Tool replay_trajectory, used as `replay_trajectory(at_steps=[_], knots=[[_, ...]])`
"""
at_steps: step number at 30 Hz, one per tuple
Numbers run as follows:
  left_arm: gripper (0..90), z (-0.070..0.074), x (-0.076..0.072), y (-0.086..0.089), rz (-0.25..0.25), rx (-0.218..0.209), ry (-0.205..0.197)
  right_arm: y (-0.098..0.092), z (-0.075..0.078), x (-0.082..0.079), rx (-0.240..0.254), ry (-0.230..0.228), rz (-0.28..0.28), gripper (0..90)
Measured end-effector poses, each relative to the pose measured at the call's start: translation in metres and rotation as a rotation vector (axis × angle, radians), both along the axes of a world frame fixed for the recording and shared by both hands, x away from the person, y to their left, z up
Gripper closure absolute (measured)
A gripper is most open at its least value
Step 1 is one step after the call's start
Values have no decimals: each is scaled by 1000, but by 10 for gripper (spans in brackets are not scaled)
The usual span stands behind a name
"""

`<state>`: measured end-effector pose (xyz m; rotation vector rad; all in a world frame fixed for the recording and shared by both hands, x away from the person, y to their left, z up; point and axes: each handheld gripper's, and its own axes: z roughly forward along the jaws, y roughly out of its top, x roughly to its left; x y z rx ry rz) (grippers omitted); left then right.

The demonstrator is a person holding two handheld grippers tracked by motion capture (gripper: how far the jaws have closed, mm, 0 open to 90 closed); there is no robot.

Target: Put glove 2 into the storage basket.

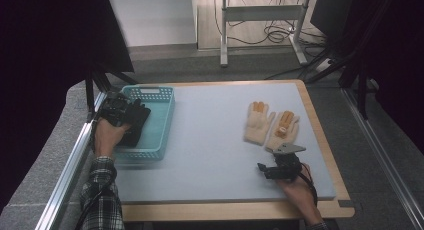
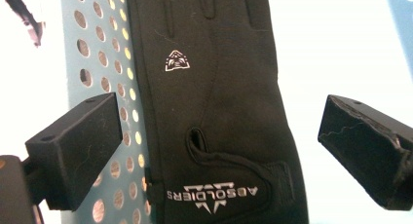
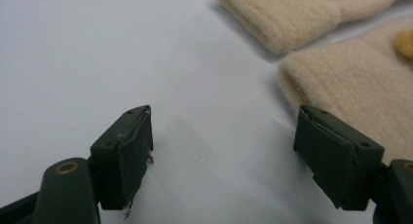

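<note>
A person's two forearms come in from the near edge of a pale grey tabletop [image 1: 210,140] with a wooden border. Each hand carries a hand-held gripper.

Nearest, on the person's right, the right hand-held gripper [image 1: 263,169] sits low over the bare mat near the front right corner, a grey three-cornered plate on its top. In the right gripper view its two black jaws stand spread well apart with nothing between them, just the pale surface below.

Just beyond it lie two cream knitted gloves [image 1: 270,124], side by side, palms flat, fingers pointing away from the person. Orange patches show on their fingers. The cuff of the nearer glove [image 3: 350,83] lies just beside the right-hand jaw in that gripper's own view, not touching it.

On the person's left, a plaid-sleeved arm leads to the left hand-held gripper [image 1: 131,121], which hangs over a teal perforated basket [image 1: 162,107] at the left edge of the tabletop. A black glove [image 2: 219,112] lies flat in the basket, against its holed wall. It carries a small white emblem and the word ABSOLDIERS near the cuff. In the left gripper view the jaws are spread wide on either side of the glove, clear of it.

Farther back, beyond the tabletop, are a grey floor, metal desk legs [image 1: 225,35] and loose cables [image 1: 272,35].
</note>
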<state>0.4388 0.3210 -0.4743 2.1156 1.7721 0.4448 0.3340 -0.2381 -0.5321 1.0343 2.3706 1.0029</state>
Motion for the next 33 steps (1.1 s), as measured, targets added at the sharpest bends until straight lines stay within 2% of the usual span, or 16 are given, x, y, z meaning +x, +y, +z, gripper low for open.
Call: replay_trajectory(at_steps=[1, 2, 3, 4, 5, 7, 8, 13, 15, 16, 20, 23, 26, 27, 28, 33], knots=[[26, 1, -2, 0, -3, -11, -7, 0, 0, 0, 1, -1, -1, 217], [24, 3, -6, 1, -24, -47, -32, 0, 0, 0, 1, 0, -1, 218], [24, 3, -6, 1, -24, -47, -32, 0, 0, 0, 1, 0, -1, 218], [24, 5, -10, 0, -38, -95, -64, 0, 0, 0, 0, 0, -1, 217], [24, 5, -10, 0, -38, -95, -64, 0, 0, 0, 0, 0, -1, 217], [23, 9, -15, -4, -67, -139, -104, 0, 0, 0, 1, 0, -1, 217], [21, 9, -15, -4, -67, -139, -104, 0, 0, 0, 1, 0, -1, 217], [12, 18, -26, -19, -121, -173, -161, 0, 0, 0, 0, 2, 0, 217], [12, 22, -31, -28, -153, -183, -184, 0, 0, 0, 1, 2, 0, 218], [9, 26, -35, -37, -181, -177, -204, 0, 0, 0, 1, 3, 0, 217], [8, 31, -42, -50, -222, -178, -233, 0, 0, 0, 2, 4, 0, 217], [10, 35, -52, -66, -263, -205, -265, 0, 0, 0, 4, 5, -2, 217], [10, 36, -56, -75, -290, -221, -274, 0, 0, 0, 4, 6, -1, 218], [10, 36, -62, -84, -318, -232, -282, 0, 0, 0, 5, 6, -1, 218], [8, 36, -62, -84, -318, -232, -282, 0, 0, 0, 5, 6, -1, 218], [3, 36, -77, -111, -384, -229, -312, 0, 0, 1, 9, 11, -1, 218]])
